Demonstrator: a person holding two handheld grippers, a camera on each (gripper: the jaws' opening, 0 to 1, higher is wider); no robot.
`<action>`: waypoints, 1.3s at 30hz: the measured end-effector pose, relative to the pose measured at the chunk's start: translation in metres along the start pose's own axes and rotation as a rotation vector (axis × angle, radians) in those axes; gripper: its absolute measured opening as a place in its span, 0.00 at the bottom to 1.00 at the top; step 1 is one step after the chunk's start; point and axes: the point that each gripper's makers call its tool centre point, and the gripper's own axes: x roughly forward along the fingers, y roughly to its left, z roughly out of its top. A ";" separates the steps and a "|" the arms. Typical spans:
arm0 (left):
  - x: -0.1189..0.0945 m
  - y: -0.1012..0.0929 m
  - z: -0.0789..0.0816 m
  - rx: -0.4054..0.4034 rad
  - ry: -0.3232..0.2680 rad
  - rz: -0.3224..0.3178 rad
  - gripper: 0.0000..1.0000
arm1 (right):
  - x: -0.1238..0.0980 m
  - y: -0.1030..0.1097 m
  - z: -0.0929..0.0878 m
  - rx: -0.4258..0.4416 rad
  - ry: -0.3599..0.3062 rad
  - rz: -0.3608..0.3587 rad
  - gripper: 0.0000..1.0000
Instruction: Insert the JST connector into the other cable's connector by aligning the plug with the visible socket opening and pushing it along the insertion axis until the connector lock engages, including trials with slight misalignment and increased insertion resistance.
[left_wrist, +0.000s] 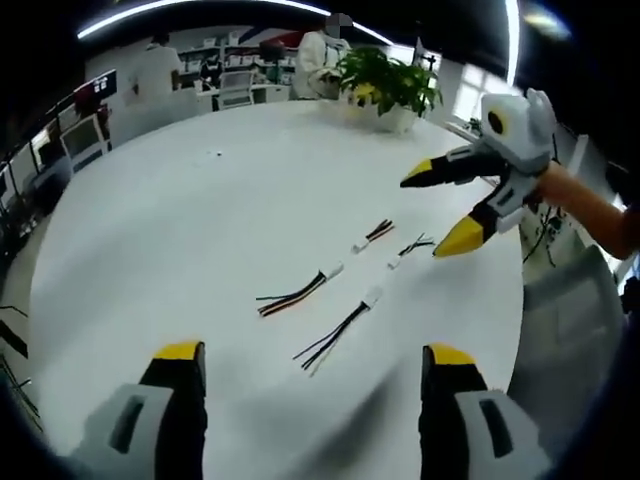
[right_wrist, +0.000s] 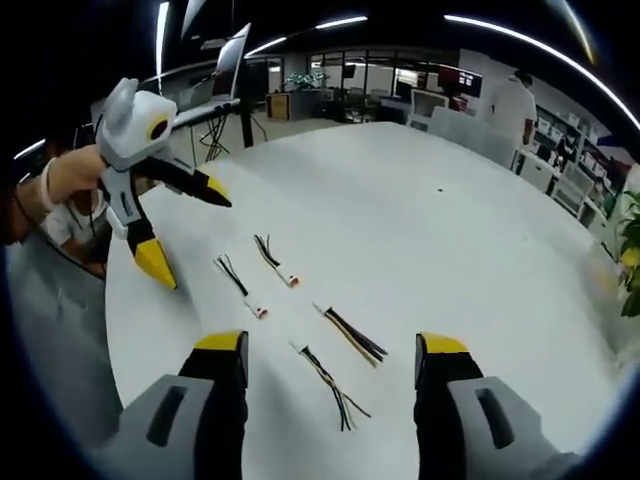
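Note:
Several short cable pieces with white JST connectors lie loose on the white round table (left_wrist: 200, 200). Nearest my left gripper (left_wrist: 315, 355) are a red-black cable (left_wrist: 295, 295) and a black-white cable (left_wrist: 335, 335). Beyond them lie two shorter cables (left_wrist: 372, 235) (left_wrist: 410, 247). My left gripper is open, holds nothing, and is short of the cables. My right gripper (left_wrist: 432, 215) hovers open at the right, just past the shorter cables. In the right gripper view my right gripper (right_wrist: 333, 345) is open above two cables (right_wrist: 350, 335) (right_wrist: 330, 385), and my left gripper (right_wrist: 190, 237) hangs open at the left.
A potted plant (left_wrist: 385, 85) stands at the table's far edge. Behind it are people, desks and chairs (left_wrist: 235, 90). A person's forearm (left_wrist: 590, 205) holds the right gripper. The table edge (right_wrist: 130, 330) runs close on the left of the right gripper view.

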 end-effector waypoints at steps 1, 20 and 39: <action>0.001 0.000 0.001 0.003 -0.002 -0.010 0.86 | 0.002 0.000 -0.001 -0.002 0.003 0.004 0.65; 0.032 -0.015 0.030 0.078 -0.067 -0.122 0.67 | 0.023 -0.016 -0.004 0.013 -0.011 0.059 0.56; 0.052 -0.005 0.048 -0.020 -0.137 -0.156 0.37 | 0.042 -0.015 0.003 0.001 -0.087 0.158 0.33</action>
